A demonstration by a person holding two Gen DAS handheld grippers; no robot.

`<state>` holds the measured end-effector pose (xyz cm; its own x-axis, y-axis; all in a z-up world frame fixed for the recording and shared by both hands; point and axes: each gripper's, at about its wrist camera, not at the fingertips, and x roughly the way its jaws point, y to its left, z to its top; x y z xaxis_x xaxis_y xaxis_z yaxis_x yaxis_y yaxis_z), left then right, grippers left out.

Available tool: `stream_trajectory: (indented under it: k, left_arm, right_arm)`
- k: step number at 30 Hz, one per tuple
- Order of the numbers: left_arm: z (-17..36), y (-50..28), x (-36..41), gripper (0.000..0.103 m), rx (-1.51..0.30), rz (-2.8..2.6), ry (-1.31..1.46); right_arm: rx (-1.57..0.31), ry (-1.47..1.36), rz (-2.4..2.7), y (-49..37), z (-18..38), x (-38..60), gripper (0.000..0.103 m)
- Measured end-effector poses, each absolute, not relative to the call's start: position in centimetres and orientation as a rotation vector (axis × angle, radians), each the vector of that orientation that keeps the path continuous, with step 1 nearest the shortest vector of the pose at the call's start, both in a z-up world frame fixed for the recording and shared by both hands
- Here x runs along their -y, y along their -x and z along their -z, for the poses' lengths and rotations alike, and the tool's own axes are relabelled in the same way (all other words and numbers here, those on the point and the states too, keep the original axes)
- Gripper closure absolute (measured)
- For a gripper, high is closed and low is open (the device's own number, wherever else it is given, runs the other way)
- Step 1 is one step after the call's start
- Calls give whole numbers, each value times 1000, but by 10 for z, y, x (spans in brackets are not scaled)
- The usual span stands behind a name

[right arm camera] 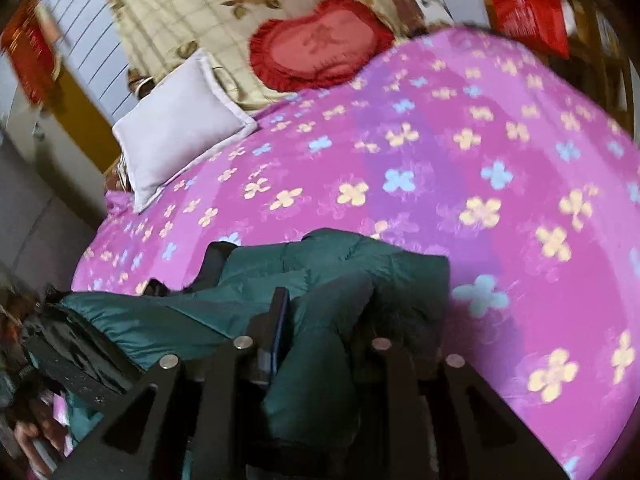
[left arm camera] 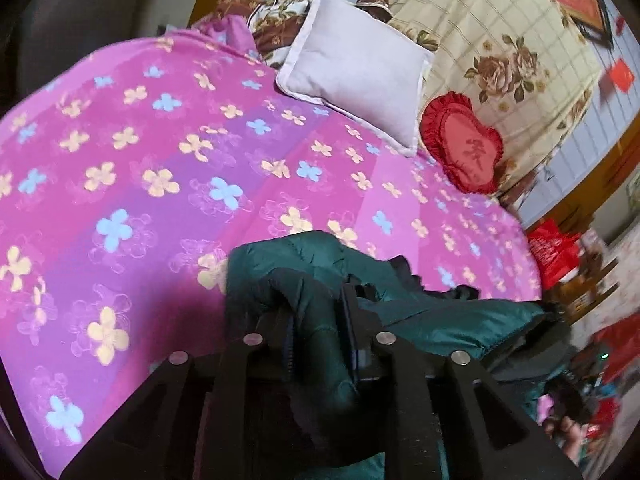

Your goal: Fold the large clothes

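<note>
A dark green puffer jacket (left arm camera: 432, 320) with a black lining hangs bunched between both grippers above the near edge of the bed. My left gripper (left arm camera: 320, 320) is shut on a fold of the jacket; the padded fabric fills the gap between its fingers. In the right wrist view the jacket (right arm camera: 240, 280) stretches to the left, and my right gripper (right arm camera: 320, 320) is shut on another fold of it. The fingertips of both grippers are mostly hidden by fabric.
The bed's pink flowered cover (left arm camera: 160, 160) spreads ahead. A white pillow (left arm camera: 356, 68), a red heart cushion (left arm camera: 464, 140) and a cream rose-print quilt (left arm camera: 500, 40) lie at its head. A red bag (left arm camera: 552, 252) stands beside the bed.
</note>
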<state>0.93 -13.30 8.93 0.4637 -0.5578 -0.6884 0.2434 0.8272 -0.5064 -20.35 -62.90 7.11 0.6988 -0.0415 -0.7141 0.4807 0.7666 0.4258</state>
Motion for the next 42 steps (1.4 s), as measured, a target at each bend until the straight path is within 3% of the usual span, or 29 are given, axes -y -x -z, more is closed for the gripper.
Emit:
stream_trajectory:
  k: [1, 3, 6, 8, 10, 15, 23, 35, 42]
  left_arm:
    - [-94, -8, 128, 94, -969, 520, 385]
    - [-105, -1, 124, 88, -945, 537, 380]
    - [-121, 11, 121, 80, -904, 534, 334]
    - [-132, 21, 115, 62, -849, 504, 327]
    - [-142, 30, 106, 52, -763, 467, 347]
    - [-142, 39, 103, 52, -765, 463, 389]
    - [-107, 40, 138, 52, -822, 369, 235]
    - [-75, 20, 164, 52, -872, 310, 76]
    - [-73, 23, 168, 52, -864, 289, 45]
  right_arm:
    - [-739, -676, 306, 204, -71, 633, 73]
    - [-692, -722, 277, 209, -77, 637, 43]
    - [-610, -698, 254, 223, -96, 632, 24]
    - [-576, -620, 299, 234, -112, 625, 24]
    - [-542, -594, 298, 244, -124, 620, 24]
    - [-545, -426, 216, 246, -146, 579, 24]
    - [-715, -81, 111, 167, -125, 478, 24]
    - [-860, -167, 182, 84, -52, 479, 24]
    - [-871, -157, 198, 87, -53, 477, 24]
